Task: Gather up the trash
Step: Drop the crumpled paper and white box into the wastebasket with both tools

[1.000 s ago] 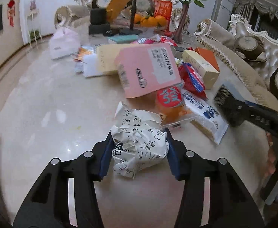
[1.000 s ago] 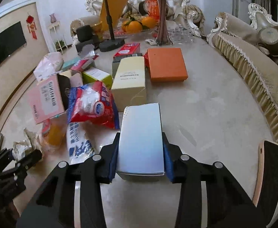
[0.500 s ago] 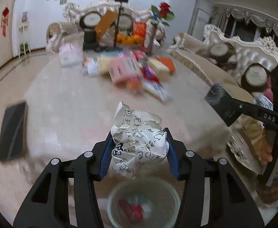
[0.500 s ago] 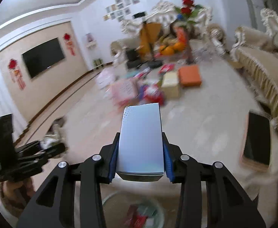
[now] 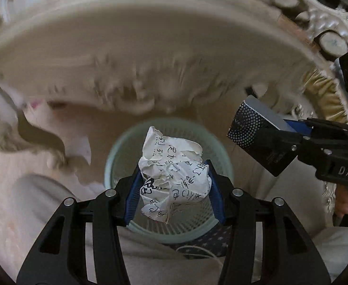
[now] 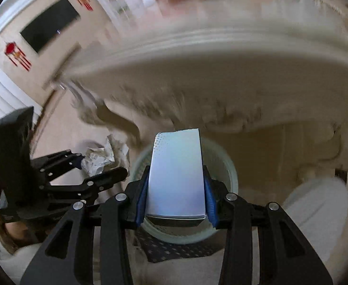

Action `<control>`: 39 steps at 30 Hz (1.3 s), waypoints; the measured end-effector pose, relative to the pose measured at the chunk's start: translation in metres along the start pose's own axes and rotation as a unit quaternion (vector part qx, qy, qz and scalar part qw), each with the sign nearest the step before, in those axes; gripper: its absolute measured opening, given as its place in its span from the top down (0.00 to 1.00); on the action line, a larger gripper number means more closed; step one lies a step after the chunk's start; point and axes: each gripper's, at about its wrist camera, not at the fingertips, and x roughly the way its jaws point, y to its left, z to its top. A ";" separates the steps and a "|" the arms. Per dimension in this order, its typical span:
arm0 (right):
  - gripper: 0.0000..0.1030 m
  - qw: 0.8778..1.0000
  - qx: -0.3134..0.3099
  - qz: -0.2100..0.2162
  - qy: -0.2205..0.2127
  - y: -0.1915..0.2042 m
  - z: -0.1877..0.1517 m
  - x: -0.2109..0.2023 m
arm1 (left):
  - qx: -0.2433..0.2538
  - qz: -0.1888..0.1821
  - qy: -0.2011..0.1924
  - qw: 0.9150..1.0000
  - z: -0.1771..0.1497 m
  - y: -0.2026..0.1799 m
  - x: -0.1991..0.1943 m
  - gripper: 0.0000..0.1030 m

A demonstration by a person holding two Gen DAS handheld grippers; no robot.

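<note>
Two tools were recorded, each closed on one piece of trash above the same bin. Left wrist view: the left tool (image 5: 174,190) gripped a crumpled paper ball (image 5: 172,178), white with black handwritten characters, between its blue pads (image 5: 133,197); the ball sat directly over the mouth of a pale green mesh wastebasket (image 5: 116,156) standing on the floor. At the right edge, the right tool (image 5: 292,140) appeared side-on, clamped on a flat box (image 5: 252,130) with a dark dotted face and a pale silvery top, held beside and above the wastebasket rim. A bare hand (image 5: 343,201) showed below that tool's handle. The carved underside and edge of the tabletop (image 5: 150,47) curved overhead, heavily blurred. A dark star-patterned cloth (image 5: 209,239) lay under the near side of the wastebasket. Right wrist view: the right tool (image 6: 175,197) held the silvery box (image 6: 176,173) squarely between its blue pads (image 6: 141,194), the box covering most of the wastebasket (image 6: 231,180) opening beneath it. To the left, the left tool (image 6: 97,166) was seen from the side with the paper ball (image 6: 100,159) pinched at its tip, just beside the wastebasket rim. A dark wall-mounted television (image 6: 50,23) and red hanging ornaments (image 6: 17,54) stood on the far wall. Items on the tabletop (image 6: 197,42) were too blurred to identify.
</note>
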 end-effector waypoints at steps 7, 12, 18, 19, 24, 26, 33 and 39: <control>0.63 0.998 0.016 -0.013 0.057 -0.011 -0.018 0.045 | -0.016 0.005 0.042 0.999 -0.010 0.006 0.034 0.52; 0.60 0.997 0.011 -0.012 0.069 -0.009 -0.021 0.060 | -0.023 0.003 0.060 0.998 -0.012 0.007 0.043 0.36; 0.34 0.997 0.018 -0.040 0.060 -0.012 -0.019 0.058 | -0.036 0.019 0.082 0.996 -0.016 0.014 0.057 0.22; 0.34 0.997 0.022 -0.042 0.059 -0.013 -0.019 0.057 | -0.039 0.019 0.085 0.995 -0.017 0.017 0.058 0.22; 0.33 0.997 0.034 -0.042 0.060 -0.018 -0.022 0.055 | -0.050 0.040 0.092 0.994 -0.021 0.027 0.061 0.22; 0.33 0.997 0.031 -0.045 0.061 -0.019 -0.023 0.053 | -0.050 0.040 0.089 0.994 -0.022 0.027 0.059 0.22; 0.33 0.999 -0.027 -0.022 -0.010 0.003 -0.014 -0.020 | -0.002 0.004 0.033 0.999 -0.009 0.012 -0.004 0.22; 0.33 0.976 -0.062 -0.048 -0.201 -0.001 0.042 -0.117 | 0.030 0.020 -0.141 0.989 0.051 0.011 -0.106 0.22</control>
